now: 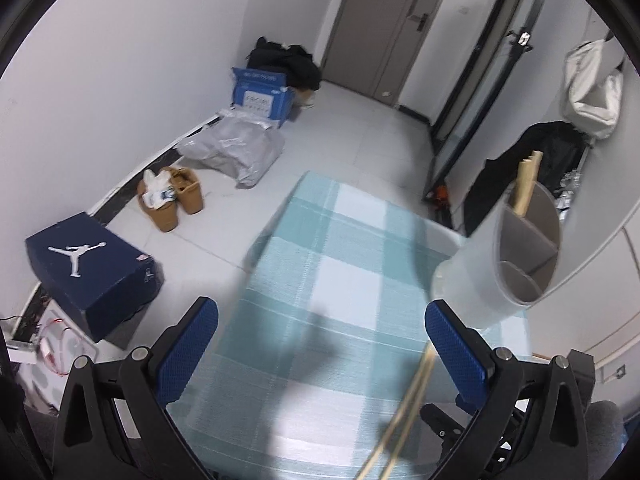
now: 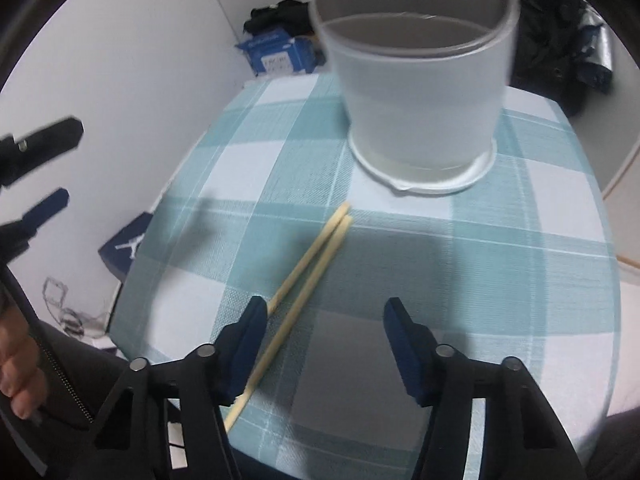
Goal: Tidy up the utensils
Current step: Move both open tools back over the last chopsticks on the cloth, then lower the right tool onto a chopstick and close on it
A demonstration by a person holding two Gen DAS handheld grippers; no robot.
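The tablecloth [image 2: 400,264] is woven cloth, matt, with a visible coarse weave. The chopsticks [image 2: 316,256] at its 7 o'clock side look like pale, unvarnished wood or bamboo. The holder [image 2: 420,108] at 12 o'clock is smooth, frosted matt plastic. The gripper pads [image 1: 456,344] are blue, finely textured rubber on black matt plastic arms.

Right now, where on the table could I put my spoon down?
The checked tablecloth is bare to the right of the chopsticks, in front of the white holder. The far left stretch toward the floor is bare too. It is crowded near the chopsticks, where the right gripper hovers with open fingers.
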